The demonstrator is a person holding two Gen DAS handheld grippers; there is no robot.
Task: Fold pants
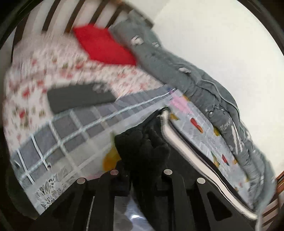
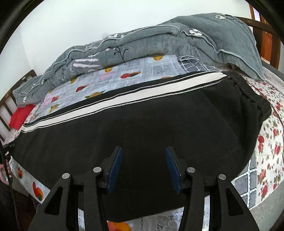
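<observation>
Black pants (image 2: 159,120) with a white side stripe (image 2: 124,99) lie spread across the bed, waistband (image 2: 248,92) at the right. My right gripper (image 2: 143,151) is open just above the black cloth, holding nothing. In the blurred left wrist view my left gripper (image 1: 142,170) is shut on a bunched end of the black pants (image 1: 142,147) and holds it up off the bed; the white stripe (image 1: 186,152) runs away to the lower right.
A grey quilt (image 2: 142,44) is piled along the far side of the bed against the white wall. A red pillow (image 1: 104,46) and a dark flat object (image 1: 79,97) lie on the floral sheet (image 1: 35,80). A wooden headboard (image 1: 79,16) stands behind.
</observation>
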